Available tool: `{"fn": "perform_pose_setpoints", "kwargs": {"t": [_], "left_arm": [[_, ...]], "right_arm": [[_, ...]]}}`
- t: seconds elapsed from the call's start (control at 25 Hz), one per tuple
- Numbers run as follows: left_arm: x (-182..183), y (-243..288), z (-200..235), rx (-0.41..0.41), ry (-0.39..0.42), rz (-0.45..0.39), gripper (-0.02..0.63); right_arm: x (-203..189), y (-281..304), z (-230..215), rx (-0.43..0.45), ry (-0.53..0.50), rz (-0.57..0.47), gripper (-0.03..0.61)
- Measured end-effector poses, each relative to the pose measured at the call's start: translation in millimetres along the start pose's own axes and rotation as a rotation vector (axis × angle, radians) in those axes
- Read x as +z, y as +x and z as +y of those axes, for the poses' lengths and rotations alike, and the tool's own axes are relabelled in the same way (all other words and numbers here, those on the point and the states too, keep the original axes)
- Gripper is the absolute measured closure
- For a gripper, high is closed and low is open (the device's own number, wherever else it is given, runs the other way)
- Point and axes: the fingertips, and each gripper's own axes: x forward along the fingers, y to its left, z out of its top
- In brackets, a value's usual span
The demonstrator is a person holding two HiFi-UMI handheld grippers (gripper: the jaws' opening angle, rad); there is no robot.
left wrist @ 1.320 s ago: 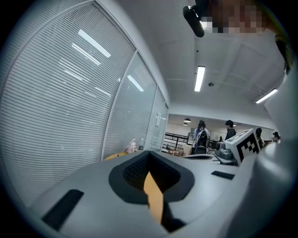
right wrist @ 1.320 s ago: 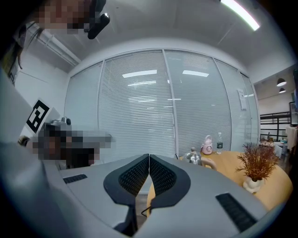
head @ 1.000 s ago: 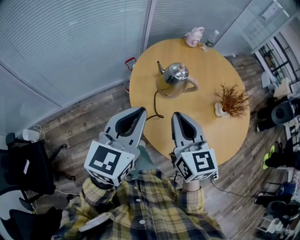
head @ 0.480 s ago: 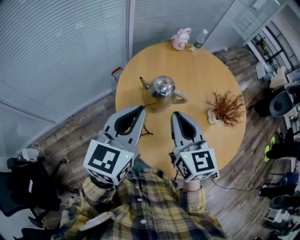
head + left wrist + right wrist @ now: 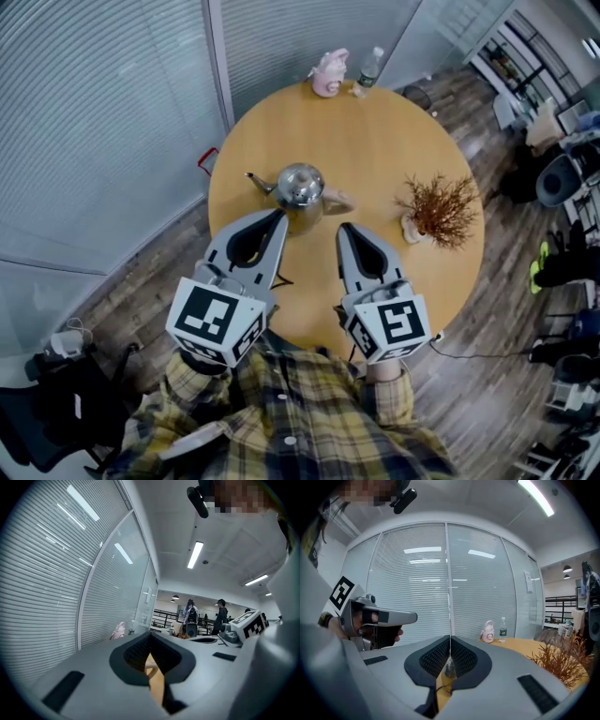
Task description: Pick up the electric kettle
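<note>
Left gripper (image 5: 278, 217), right gripper (image 5: 344, 228): grey plastic, ribbed black pads (image 5: 433, 658) pressed together, nothing held. Just ahead of tips, nearer left: electric kettle (image 5: 298, 190), shiny rounded steel, thin spout, on round wooden table (image 5: 375, 122). Dried twig plant (image 5: 437, 201) further right.

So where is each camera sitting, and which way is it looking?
Head view: on the person's head, looking steeply down at the table and electric kettle; left gripper, right gripper and plaid shirt show.
Left gripper view: on the left gripper, looking along its shut jaws toward the blinds; the right gripper shows at right.
Right gripper view: on the right gripper, looking along its shut jaws at the electric kettle; the left gripper shows at left.
Shared: both gripper views see the pink cup.
</note>
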Motion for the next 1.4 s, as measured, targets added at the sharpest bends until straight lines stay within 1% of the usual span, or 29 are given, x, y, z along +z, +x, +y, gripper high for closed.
{"fn": "perform_pose_setpoints", "kwargs": {"t": [0.24, 0.6, 0.88, 1.04, 1.24, 1.28, 1.36, 1.4], "left_arm": [[-1, 24, 14, -0.054, 0.001, 0.030, 0.612], [-3, 34, 38, -0.097, -0.013, 0.054, 0.612], [-9, 42, 48, -0.126, -0.005, 0.072, 0.612], [-17, 46, 50, -0.137, -0.009, 0.080, 0.612], [-37, 54, 57, -0.137, -0.017, 0.100, 0.612], [-42, 56, 59, -0.134, -0.018, 0.106, 0.612], [-48, 58, 63, -0.125, -0.018, 0.115, 0.612], [-51, 59, 66, -0.120, -0.018, 0.118, 0.612]], "right_arm": [[0, 12, -16, -0.075, 0.010, 0.003, 0.546], [-2, 27, -21, -0.154, 0.014, 0.004, 0.546], [-11, 33, -29, -0.189, 0.013, 0.008, 0.545], [-21, 37, -35, -0.178, 0.010, 0.026, 0.545], [-44, 44, -45, -0.177, -0.015, 0.060, 0.541], [-50, 45, -47, -0.175, -0.010, 0.069, 0.533], [-64, 47, -50, -0.171, 0.010, 0.098, 0.472], [-70, 48, -53, -0.176, 0.011, 0.108, 0.457]]}}
